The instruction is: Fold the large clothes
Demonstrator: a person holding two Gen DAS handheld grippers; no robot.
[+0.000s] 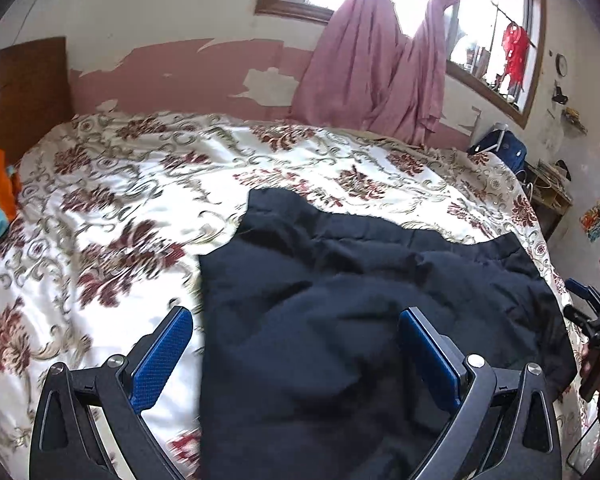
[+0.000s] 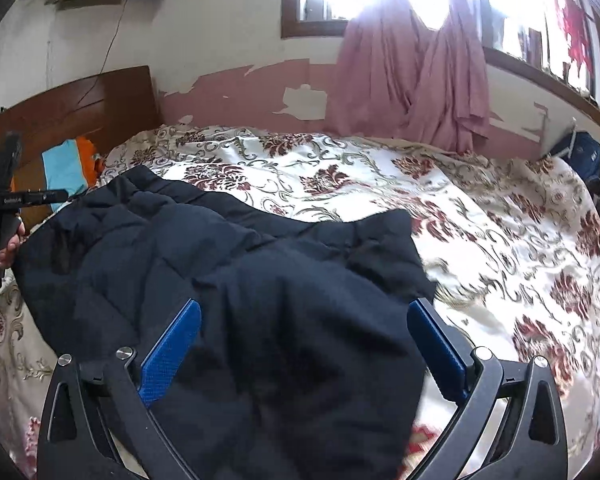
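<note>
Both my left gripper (image 1: 296, 354) and right gripper (image 2: 304, 346) hang released over the rumpled jacket (image 1: 360, 320) on the bed (image 1: 140, 200), so next I must pinch an edge.

Left claw (image 1: 296, 344) and right claw (image 2: 304, 340) both point forward, blue-padded jaws spread wide apart

The dark jacket (image 1: 340, 320) runs off the bottom edge in both views, its lower part unseen. It hides the bedspread (image 1: 120, 200) beneath. The small wall items (image 1: 560, 92) are too tiny to identify.
</note>
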